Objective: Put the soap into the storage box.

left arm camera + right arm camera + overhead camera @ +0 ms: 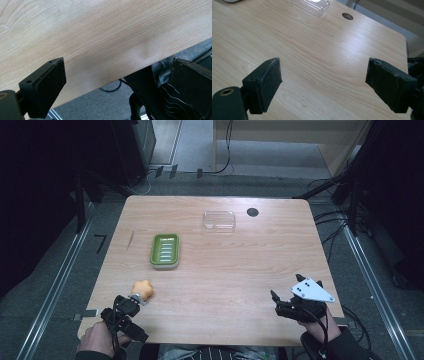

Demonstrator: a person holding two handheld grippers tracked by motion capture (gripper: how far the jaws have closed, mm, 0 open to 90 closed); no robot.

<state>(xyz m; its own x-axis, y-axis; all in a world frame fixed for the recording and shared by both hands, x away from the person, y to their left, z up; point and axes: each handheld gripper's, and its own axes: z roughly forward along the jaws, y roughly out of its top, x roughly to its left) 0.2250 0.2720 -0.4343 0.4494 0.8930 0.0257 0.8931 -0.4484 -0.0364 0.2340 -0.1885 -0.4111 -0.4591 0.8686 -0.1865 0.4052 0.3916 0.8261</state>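
Note:
A small orange lumpy object (143, 289) lies on the wooden table (235, 270) near its front left. My left gripper (127, 320) is held just behind it at the table's front edge; whether its body touches the object I cannot tell. In the left gripper view the left gripper (117, 62) stands open over the table's near edge, with nothing between the jaws. My right gripper (286, 286) is at the front right, open over bare wood, and the right gripper view shows the same gripper (324, 62) with its jaws wide apart.
A green ribbed soap dish (164, 251) sits left of the table's middle. A clear plastic tray (219, 221) (312, 5) and a round hole (252, 212) (347, 16) are near the far edge. Cables and metal rails run along the floor on both sides.

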